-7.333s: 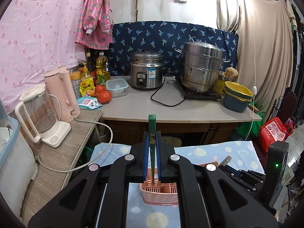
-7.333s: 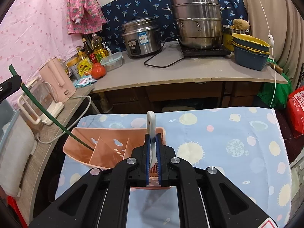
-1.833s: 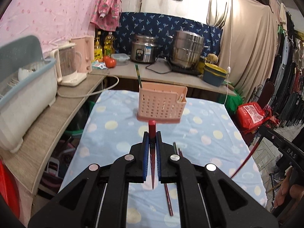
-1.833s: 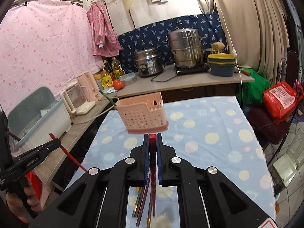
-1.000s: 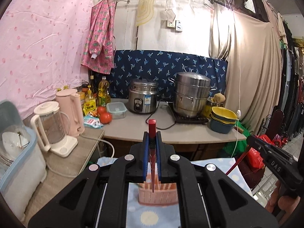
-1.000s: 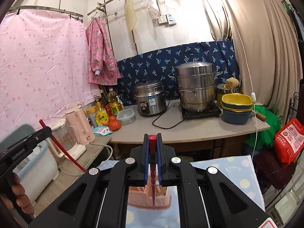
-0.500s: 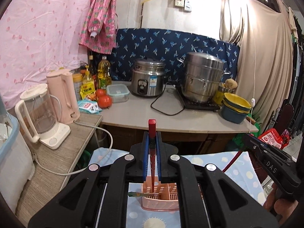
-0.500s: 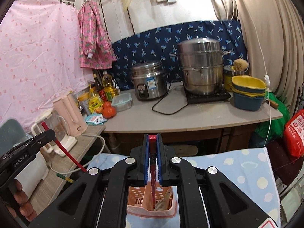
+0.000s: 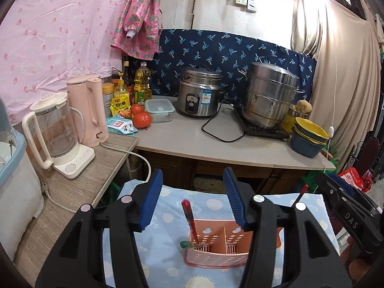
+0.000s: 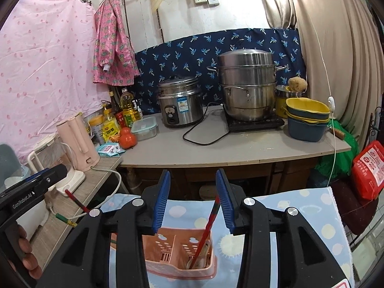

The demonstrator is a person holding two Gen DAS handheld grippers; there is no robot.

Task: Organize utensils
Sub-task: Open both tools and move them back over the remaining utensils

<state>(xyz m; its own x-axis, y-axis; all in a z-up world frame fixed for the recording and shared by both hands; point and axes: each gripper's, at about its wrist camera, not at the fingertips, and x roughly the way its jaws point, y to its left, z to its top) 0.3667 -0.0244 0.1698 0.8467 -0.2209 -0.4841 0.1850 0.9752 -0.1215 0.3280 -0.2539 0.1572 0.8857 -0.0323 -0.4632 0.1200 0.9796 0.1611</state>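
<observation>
- Near centre, on the blue spotted cloth (image 9: 165, 247) of the near surface: one pink perforated utensil basket (image 9: 216, 256), divided into compartments.
- Left gripper (image 9: 193, 200): jaws standing apart above the basket, having just been opening; the blue pads touch nothing.
- Red chopstick, left (image 9: 189, 220): standing tilted in the basket's left compartment, its top between the left jaws but clear of both pads.
- Green-tipped chopstick (image 9: 186, 244): its end shows at the basket's left rim, beside the foot of the red one.
- Right gripper (image 10: 193, 198): jaws likewise parted, having just been opening; nothing pressed between the pads.
- Red chopstick, right (image 10: 207, 230): leaning in the basket's right compartment, its upper end close against the right-hand pad; whether it touches cannot be told.
- Pale spoon (image 10: 200, 255): resting low in that same right compartment, beside the chopstick.
- Far surface, left to right: oil bottles (image 9: 141, 81), tomatoes (image 9: 141, 118), a lidded clear container (image 9: 159, 109), a steel rice cooker (image 9: 199, 92), a tall steel steamer pot (image 9: 270, 94), stacked yellow and blue bowls (image 9: 308, 139).
- Left side surface: a clear kettle (image 9: 55, 129) and a pink kettle (image 9: 87, 110), side by side.
- Far wall: pink curtain (image 9: 55, 38), a pink garment (image 9: 138, 16) hanging, dark blue leaf-print cloth (image 9: 216, 50) behind the pots.
</observation>
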